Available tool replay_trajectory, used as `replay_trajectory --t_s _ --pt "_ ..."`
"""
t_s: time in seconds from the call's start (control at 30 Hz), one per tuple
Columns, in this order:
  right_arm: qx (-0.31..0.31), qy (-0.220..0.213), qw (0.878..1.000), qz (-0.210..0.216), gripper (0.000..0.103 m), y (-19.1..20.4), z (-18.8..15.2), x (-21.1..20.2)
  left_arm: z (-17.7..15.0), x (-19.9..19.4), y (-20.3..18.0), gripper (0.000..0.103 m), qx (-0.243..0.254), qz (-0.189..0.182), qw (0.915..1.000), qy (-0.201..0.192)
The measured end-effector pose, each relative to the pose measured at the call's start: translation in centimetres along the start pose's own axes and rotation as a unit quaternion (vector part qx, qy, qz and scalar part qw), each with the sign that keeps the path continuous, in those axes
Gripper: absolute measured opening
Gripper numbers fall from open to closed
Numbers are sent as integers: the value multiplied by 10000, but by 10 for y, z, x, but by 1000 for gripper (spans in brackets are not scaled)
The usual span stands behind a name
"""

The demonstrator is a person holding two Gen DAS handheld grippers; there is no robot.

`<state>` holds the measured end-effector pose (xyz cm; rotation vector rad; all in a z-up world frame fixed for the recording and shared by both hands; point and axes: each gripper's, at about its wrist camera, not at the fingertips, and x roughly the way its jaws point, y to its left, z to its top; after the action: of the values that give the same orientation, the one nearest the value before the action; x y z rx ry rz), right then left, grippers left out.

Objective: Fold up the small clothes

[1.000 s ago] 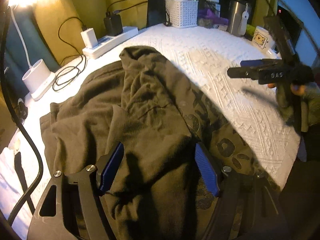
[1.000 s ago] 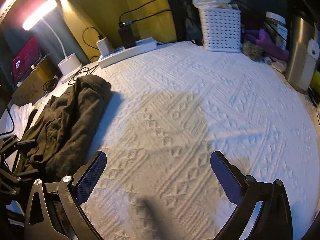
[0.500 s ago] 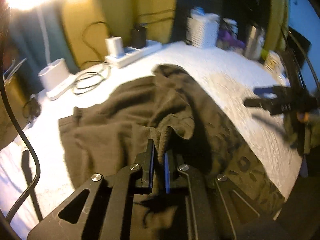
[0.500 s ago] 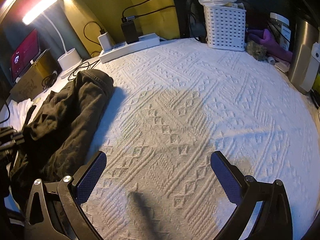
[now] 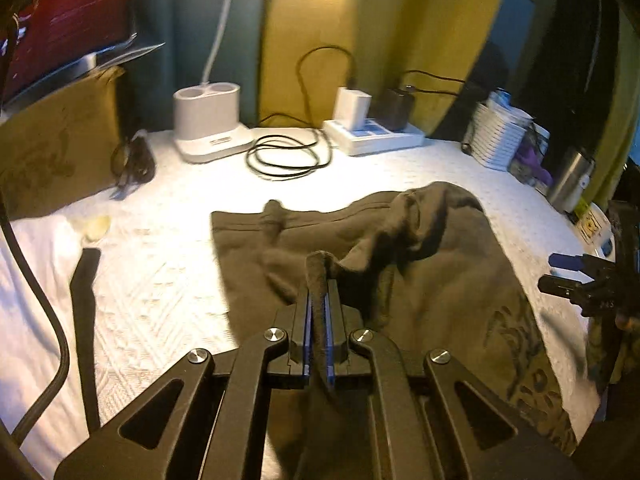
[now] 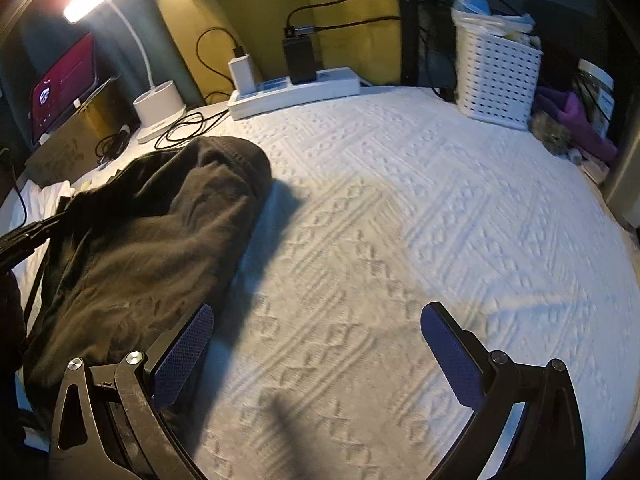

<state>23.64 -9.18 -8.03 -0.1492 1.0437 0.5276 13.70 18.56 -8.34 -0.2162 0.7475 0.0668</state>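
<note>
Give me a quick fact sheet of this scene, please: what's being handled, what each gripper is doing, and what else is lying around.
Item handled: dark olive garment, crumpled on a white textured cover
Left gripper: shut on a raised fold of the garment
Right gripper: open, nothing between its fingers, over bare cover beside the garment
Fold progress: not folded yet, cloth bunched
At the back: power strip, white slotted basket, lamp base, coiled black cable
Lighting: dim, lamp lit
</note>
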Motion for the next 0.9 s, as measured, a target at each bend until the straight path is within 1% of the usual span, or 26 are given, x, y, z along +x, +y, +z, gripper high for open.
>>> replay_trajectory --t_s 0.17,0.37,0.43,0.47,0.5,0.53,0.57,0.6,0.63,0.67,0.73,0.77,0.8,0.83,0.87,0.9 --pt "-124 -32 9999 49 103 13 9 8 -2 5 17 2 -201 58 9998 -30" --pt "-320 -167 9993 64 103 26 24 17 1 8 24 2 -293 -165 9994 7" --pt "-292 -230 9993 85 99 27 31 21 5 8 25 3 -332 -315 9990 8" --pt "-260 -224 9994 104 96 26 34 23 7 8 27 3 -358 -381 9986 23" --pt "-216 -218 9995 125 93 25 38 26 10 9 28 6 -370 -398 9985 66" --pt "-171 -221 9995 158 93 24 43 29 12 11 28 12 -365 -406 9985 70" --pt "-151 -230 9995 177 91 24 46 31 13 11 28 36 -350 -405 9986 52" --pt "-135 -250 9994 196 90 24 49 32 15 14 28 66 -332 -399 9986 37" --pt "-109 -281 9993 228 89 24 52 34 15 16 29 72 -334 -396 9987 32" --pt "-91 -296 9992 248 88 24 55 35 16 19 28 73 -324 -427 9986 29" --pt "-62 -291 9992 273 83 24 60 41 17 30 26 72 -232 -532 9982 178" --pt "-38 -280 9992 292 74 23 62 44 16 35 24 71 -153 -572 9979 254" --pt "3 -267 9991 337 66 22 65 47 15 40 20 54 -41 -575 9980 274" --pt "61 -218 9986 479 64 21 68 52 15 43 18 37 27 -598 9977 306" --pt "83 -189 9981 586 62 20 69 55 14 48 16 14 122 -604 9971 438" --pt "100 -156 9973 710 57 20 71 58 14 49 15 12 159 -588 9971 451"
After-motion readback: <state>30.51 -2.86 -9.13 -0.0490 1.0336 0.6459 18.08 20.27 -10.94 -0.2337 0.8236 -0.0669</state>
